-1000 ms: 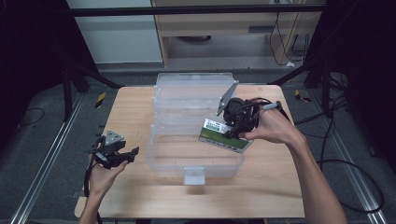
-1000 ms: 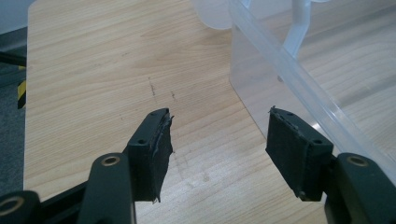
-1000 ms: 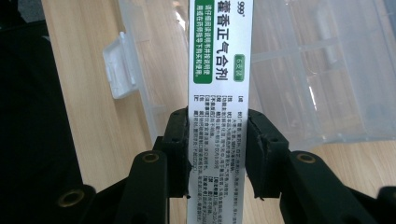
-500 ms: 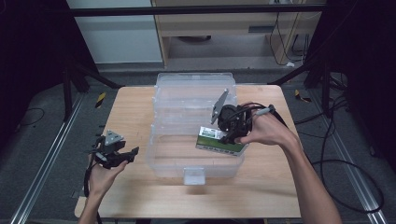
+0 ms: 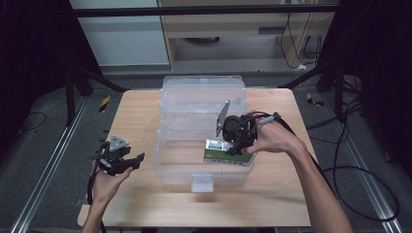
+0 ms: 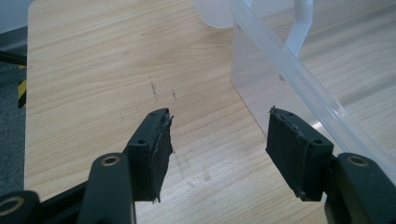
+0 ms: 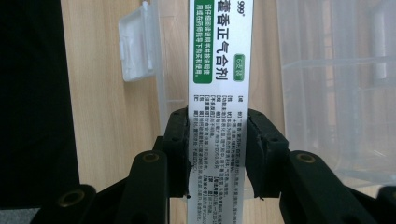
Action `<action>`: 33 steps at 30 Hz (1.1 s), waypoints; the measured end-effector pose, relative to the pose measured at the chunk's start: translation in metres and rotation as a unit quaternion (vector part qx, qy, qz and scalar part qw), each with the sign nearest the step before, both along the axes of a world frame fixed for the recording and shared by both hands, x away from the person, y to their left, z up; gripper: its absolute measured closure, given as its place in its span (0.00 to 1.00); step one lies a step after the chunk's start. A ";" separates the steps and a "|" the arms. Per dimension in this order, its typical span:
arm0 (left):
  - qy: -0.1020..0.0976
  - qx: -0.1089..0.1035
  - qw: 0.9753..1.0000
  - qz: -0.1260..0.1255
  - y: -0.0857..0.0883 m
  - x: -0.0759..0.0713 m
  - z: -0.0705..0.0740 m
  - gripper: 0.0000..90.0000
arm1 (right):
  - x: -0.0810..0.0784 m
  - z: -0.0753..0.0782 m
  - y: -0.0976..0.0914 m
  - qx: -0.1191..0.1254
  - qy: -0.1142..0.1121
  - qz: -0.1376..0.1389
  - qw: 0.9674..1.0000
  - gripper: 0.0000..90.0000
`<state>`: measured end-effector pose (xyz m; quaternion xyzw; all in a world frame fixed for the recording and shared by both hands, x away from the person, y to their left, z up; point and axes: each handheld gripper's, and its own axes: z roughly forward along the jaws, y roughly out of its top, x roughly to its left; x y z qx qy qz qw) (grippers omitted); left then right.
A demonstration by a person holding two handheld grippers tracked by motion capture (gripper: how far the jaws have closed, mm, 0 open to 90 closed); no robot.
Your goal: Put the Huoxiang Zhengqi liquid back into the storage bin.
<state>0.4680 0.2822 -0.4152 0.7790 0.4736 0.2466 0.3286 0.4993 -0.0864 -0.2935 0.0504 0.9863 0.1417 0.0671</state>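
Just right of the middle of the high view, a white-and-green medicine box (image 5: 224, 150) hangs inside the near right corner of a clear plastic bin (image 5: 194, 97), clamped by the right gripper (image 5: 236, 145). In the right gripper view the box (image 7: 219, 93) runs straight up the centre of the frame, its narrow printed face toward the camera, and both black pads press flat against its two long sides low in the picture. The bin's white latch (image 7: 136, 44) sits at the upper left of that view and its ribbed wall (image 7: 336, 93) at the right.

Judging from this, the step in hand is lowering the box into the bin. The next move likely calls for bringing it down until it rests on the floor of the bin, then spreading the jaws and lifting clear without catching the wall.

At the lower left of the high view the left gripper (image 5: 118, 162) hovers over the wooden table (image 5: 131, 116), apart from the bin. In its own view the left gripper (image 6: 217, 140) has its jaws spread wide with nothing between them, bare wood below and the bin's rim (image 6: 299, 70) at the upper right.
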 end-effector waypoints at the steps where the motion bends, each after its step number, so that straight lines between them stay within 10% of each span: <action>1: 0.000 0.000 1.000 0.000 0.000 0.000 0.000 0.44 | 0.000 -0.002 0.000 -0.003 0.001 0.002 1.000 0.71; 33: 0.004 0.005 1.000 -0.002 -0.001 0.001 -0.002 0.44 | 0.010 -0.043 0.012 -0.050 0.019 0.030 0.998 0.71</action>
